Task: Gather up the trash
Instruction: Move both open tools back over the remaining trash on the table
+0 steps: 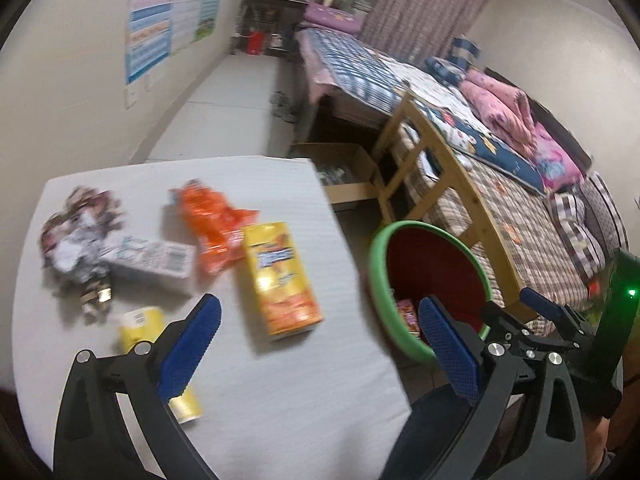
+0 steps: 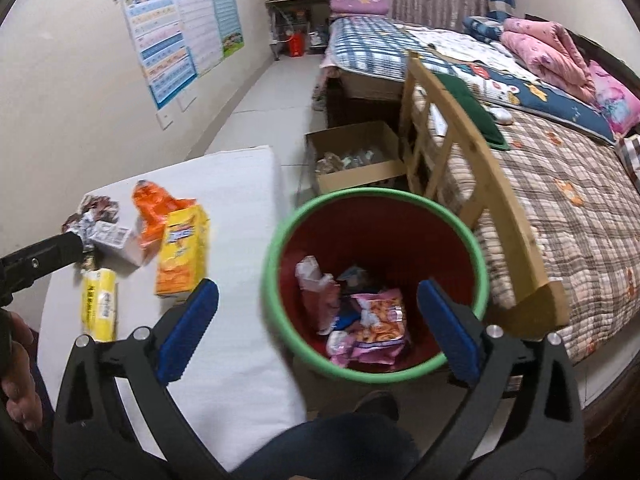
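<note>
Five pieces of trash lie on the white worktop point(image 1: 240, 380), all in the left half of both views: one crumpled silver wrapper point(image 1: 76, 240), one white carton point(image 1: 154, 260), one orange snack bag point(image 1: 212, 224), one yellow box point(image 1: 280, 280) and one yellow packet point(image 1: 140, 328). One green-rimmed red bin point(image 2: 276, 240) stands just right of the worktop, with several wrappers already inside.

Both hand-held grippers are wide apart and empty. The left hand-held gripper point(image 1: 320, 348) hangs over the worktop's right edge, its left finger right above the yellow packet. The yellow box lies just beyond it, toward the upper left of its view, with its long axis running away from the camera, tilted slightly left. The right hand-held gripper point(image 2: 320, 328) sits over the bin, so the left one is the nearer to the trash and looks better placed for the next pick.
</note>
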`<control>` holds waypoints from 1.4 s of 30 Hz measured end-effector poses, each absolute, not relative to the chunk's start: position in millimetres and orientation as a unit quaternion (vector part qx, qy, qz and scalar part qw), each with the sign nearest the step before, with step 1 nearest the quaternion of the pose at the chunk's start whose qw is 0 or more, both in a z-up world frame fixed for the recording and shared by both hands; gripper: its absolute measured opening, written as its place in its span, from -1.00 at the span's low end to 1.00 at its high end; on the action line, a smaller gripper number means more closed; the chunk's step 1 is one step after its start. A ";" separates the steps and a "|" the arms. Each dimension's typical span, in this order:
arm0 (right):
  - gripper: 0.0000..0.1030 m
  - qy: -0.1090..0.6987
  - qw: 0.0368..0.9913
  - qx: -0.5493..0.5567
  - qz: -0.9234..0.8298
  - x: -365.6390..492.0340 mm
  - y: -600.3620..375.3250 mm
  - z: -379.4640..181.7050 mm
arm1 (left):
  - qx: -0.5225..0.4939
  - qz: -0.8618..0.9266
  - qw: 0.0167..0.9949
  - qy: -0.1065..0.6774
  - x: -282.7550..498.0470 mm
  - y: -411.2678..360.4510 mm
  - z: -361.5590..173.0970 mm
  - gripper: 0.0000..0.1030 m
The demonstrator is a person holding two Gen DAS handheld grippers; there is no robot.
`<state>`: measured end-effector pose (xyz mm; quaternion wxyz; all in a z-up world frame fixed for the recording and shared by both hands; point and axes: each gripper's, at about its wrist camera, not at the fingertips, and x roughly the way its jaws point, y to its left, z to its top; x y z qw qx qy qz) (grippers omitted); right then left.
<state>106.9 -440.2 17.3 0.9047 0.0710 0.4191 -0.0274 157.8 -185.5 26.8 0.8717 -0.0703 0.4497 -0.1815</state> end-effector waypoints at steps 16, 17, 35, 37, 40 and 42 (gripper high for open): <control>0.91 0.441 0.896 0.017 0.047 130.1 -318.7 9.0 | -0.118 -0.081 0.874 0.465 141.3 -23.9 0.5 0.84; 0.91 0.443 0.895 0.014 0.049 131.8 -313.3 7.3 | -0.123 -0.075 0.872 0.467 141.6 -13.9 -3.1 0.84; 0.91 0.497 0.866 0.010 0.051 185.1 -284.7 -45.1 | -0.192 -0.114 0.811 0.540 168.4 -29.5 -74.0 0.82; 0.90 0.505 0.861 0.010 0.053 192.1 -286.0 -51.8 | -0.199 -0.111 0.804 0.549 176.4 -37.6 -81.9 0.82; 0.90 0.513 0.856 0.006 0.055 201.6 -286.7 -62.5 | -0.207 -0.099 0.796 0.560 187.6 -47.0 -92.2 0.72; 0.88 0.519 0.853 0.005 0.057 207.1 -286.5 -69.4 | -0.217 -0.089 0.788 0.569 195.0 -52.4 -99.9 0.66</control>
